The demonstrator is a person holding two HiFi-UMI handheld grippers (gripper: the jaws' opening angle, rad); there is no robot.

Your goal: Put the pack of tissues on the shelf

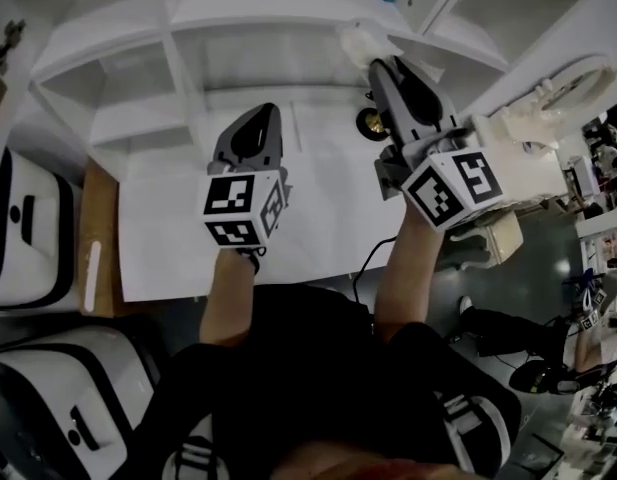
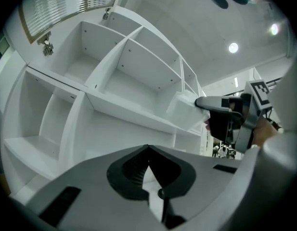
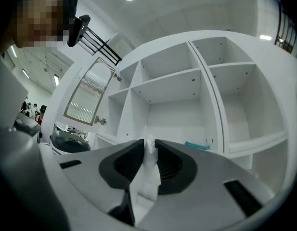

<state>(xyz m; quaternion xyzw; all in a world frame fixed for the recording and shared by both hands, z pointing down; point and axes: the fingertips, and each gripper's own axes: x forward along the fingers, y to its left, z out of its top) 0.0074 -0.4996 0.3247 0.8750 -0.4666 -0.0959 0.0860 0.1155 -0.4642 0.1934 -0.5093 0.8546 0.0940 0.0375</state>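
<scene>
The pack of tissues (image 1: 362,44) is white and soft, and my right gripper (image 1: 374,66) is shut on it in front of the white shelf unit (image 1: 238,8). In the right gripper view the pack (image 3: 147,174) is pinched between both jaws, with the gripper (image 3: 149,146) facing the open white compartments (image 3: 177,114). From the left gripper view, the pack (image 2: 185,110) hangs at a shelf edge, held by the right gripper (image 2: 202,103). My left gripper (image 1: 258,116) hovers over the white sheet, left of the right one. Its jaws (image 2: 148,148) meet at the tips with nothing between them.
A teal object (image 3: 197,146) lies on a shelf board in the middle compartment. A white sheet (image 1: 308,218) covers the table below the grippers. White rounded cases (image 1: 23,228) and a wooden board (image 1: 100,243) stand at the left. A small black round part (image 1: 371,123) sits near the right gripper.
</scene>
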